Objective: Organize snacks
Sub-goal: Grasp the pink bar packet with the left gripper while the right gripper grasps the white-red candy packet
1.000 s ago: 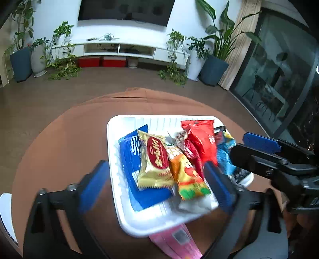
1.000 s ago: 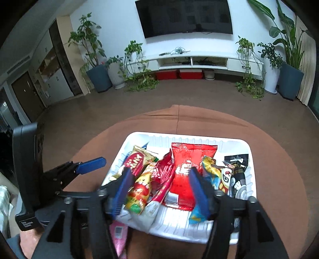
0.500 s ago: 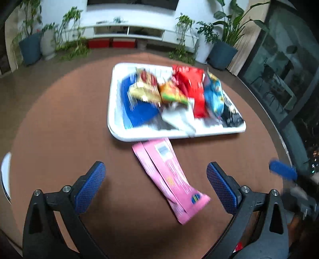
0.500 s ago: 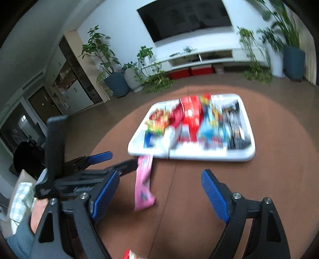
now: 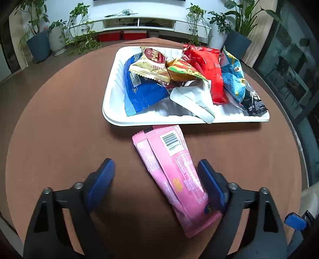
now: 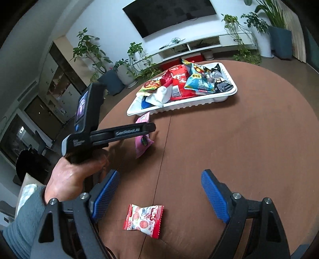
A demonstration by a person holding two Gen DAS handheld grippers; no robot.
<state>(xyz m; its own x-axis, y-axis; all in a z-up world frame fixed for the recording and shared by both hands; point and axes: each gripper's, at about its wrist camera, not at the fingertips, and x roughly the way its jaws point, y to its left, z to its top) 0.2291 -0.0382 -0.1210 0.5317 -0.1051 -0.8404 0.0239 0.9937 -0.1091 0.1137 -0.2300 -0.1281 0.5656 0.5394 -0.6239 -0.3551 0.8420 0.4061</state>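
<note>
— Brown and round, the surface (image 5: 59, 129) sits in a living room with potted plants (image 6: 89, 53) and a wall TV (image 6: 171, 14). Where does the left gripper (image 5: 155, 173) stand?

— Low over the surface, its jaws closing, with the pink packet (image 5: 171, 169) lying between them. The right-hand pad (image 5: 209, 183) is against the packet's edge; the other pad stands clear of it, so nothing is gripped yet.

— And the tray (image 5: 111, 99)?

— Ahead of that gripper, just beyond the packet's far end, piled with snacks: a blue bag (image 5: 141, 93), a red bag (image 5: 211, 67), a light-blue bag (image 5: 233, 77) among others.

— The right gripper (image 6: 157, 183)?

— Jaws wide apart and empty. A small red candy packet (image 6: 144, 220) lies on the surface below and between its pads, untouched. The person's left hand (image 6: 73, 175) with its gripper shows to its left, the tray far ahead.
</note>
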